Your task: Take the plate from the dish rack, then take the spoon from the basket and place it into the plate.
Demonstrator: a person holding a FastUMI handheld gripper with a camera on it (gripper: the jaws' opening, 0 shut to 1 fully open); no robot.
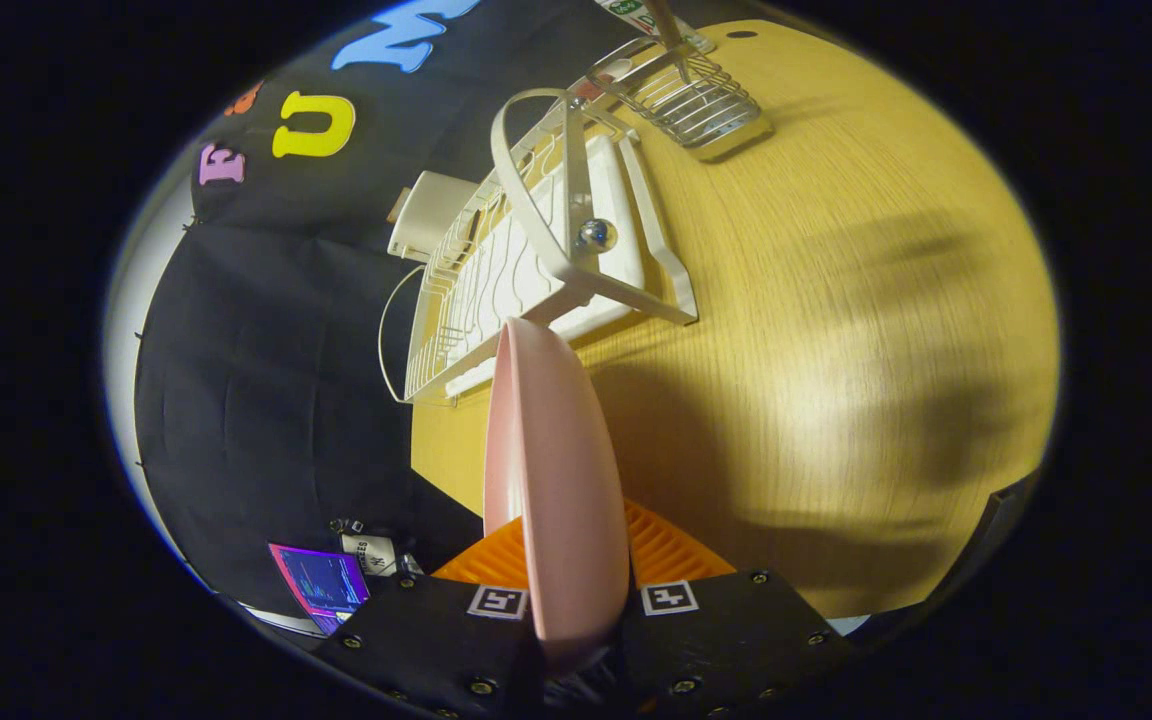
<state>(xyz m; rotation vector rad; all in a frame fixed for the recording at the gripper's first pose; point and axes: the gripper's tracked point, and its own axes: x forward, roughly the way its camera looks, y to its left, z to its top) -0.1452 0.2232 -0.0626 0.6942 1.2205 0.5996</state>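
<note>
**A:** What is happening at this moment?

**B:** The first step is in hand, by my reading. The gripper (576,600) holds a pink plate (551,470) on edge, its rim running forward between the two fingers. The jaws are closed on the plate, one finger pressing each face.

**A:** Where is the plate compared with the rack?

**B:** It is out of the rack (526,260). The white rack sits beyond the plate's far rim, on the wooden surface (836,350), and its slots look empty. The whole view is tilted, so the surface seems to lean.

**A:** And the spoon?

**B:** Farther off, past the rack, stands a wire basket (686,95). A thin handle (671,35) rises out of it. I take that for the spoon, though the bowl end is hidden.

**A:** What does the next move call for?

**B:** In my judgement, the plate must be turned flat and set down on a bare part of the surface, near enough to the basket. Then the jaws need to let go and travel to that handle.

**A:** Any risk?

**B:** A plate gripped on edge may slip or tip as it is laid down.
</note>
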